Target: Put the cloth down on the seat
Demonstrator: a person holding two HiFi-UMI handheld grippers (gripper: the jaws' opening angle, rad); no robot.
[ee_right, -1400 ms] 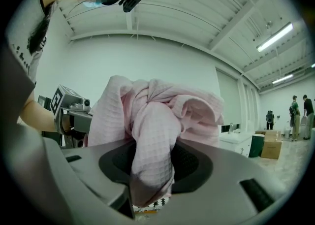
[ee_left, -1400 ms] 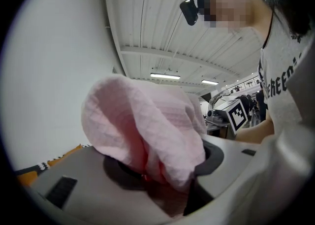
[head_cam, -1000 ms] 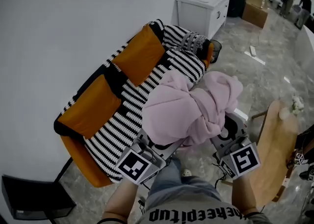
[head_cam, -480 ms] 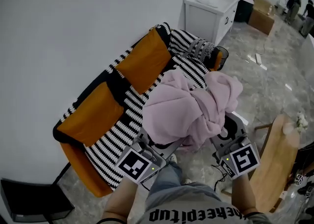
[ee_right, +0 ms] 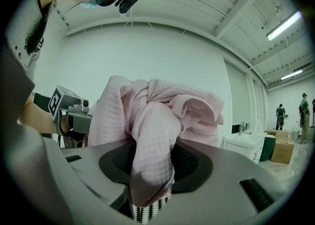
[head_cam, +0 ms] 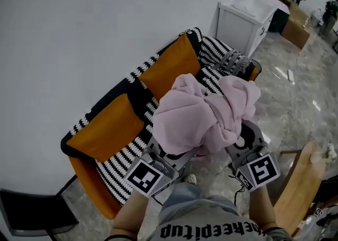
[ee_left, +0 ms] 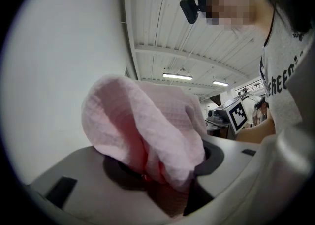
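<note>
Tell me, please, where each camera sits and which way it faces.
Head view: on the person's head, looking down at the pink cloth and striped sofa; forearms, shirt, left gripper and right gripper show.
Left gripper view: on the left gripper, looking along its jaws, shut on the cloth, towards wall and ceiling; shirt and forearm show.
Right gripper view: on the right gripper, looking along its jaws, shut on the cloth, towards a white vanity; shirt shows.
Shared: both gripper views show the cloth and the other gripper.
</note>
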